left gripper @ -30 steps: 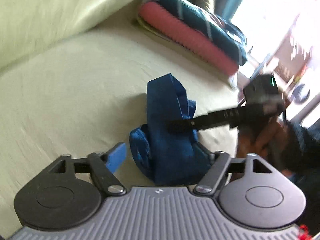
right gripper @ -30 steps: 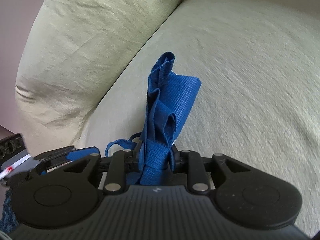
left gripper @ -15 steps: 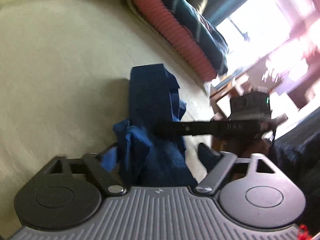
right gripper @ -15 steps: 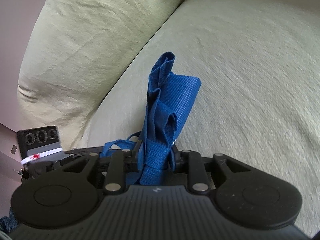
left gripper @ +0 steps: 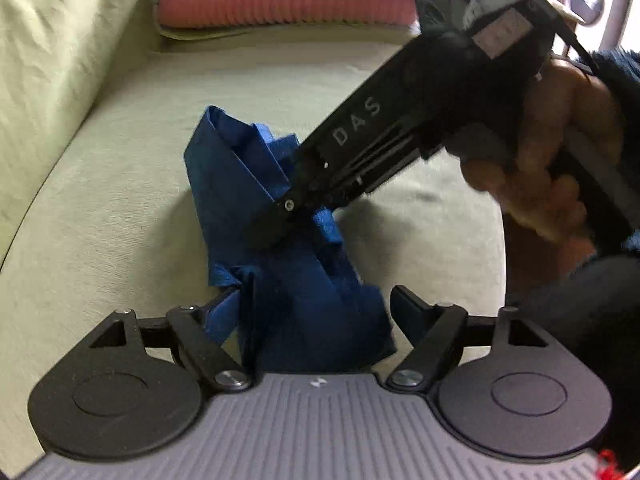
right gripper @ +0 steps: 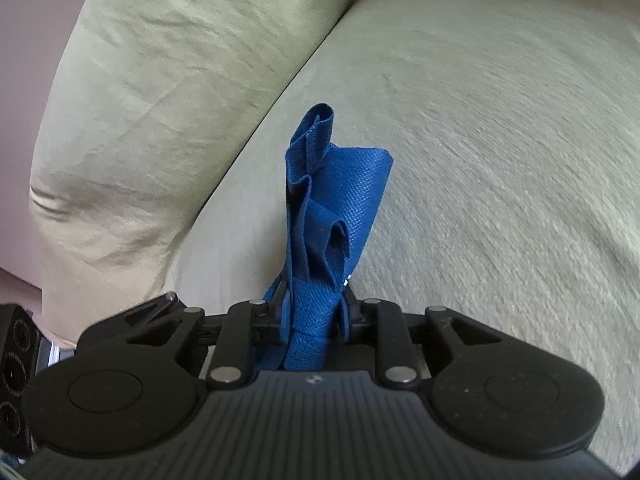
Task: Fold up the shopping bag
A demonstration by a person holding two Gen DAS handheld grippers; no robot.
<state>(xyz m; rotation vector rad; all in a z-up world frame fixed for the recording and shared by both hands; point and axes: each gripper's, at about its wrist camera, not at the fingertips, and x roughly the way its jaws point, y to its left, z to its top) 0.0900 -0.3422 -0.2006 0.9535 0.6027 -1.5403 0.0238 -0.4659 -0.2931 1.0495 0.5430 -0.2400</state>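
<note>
Clamped in the right hand-held gripper: the bunched blue shopping bag, pinched tight, probably so the gathered layers stay together, its free end standing up ahead of the fingers over the green sofa seat. Left hand-held gripper spread wide, released, straddling the bag's lower bulk without gripping, seemingly poised to take a second hold. Beyond both, stacked cushions.

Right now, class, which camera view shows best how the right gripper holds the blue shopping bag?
The right wrist view: the right gripper has its fingers shut on the blue shopping bag, the fabric bunched between them. The left wrist view shows that gripper from the side, crossing the bag's middle, so the pinch itself is hidden.
</note>
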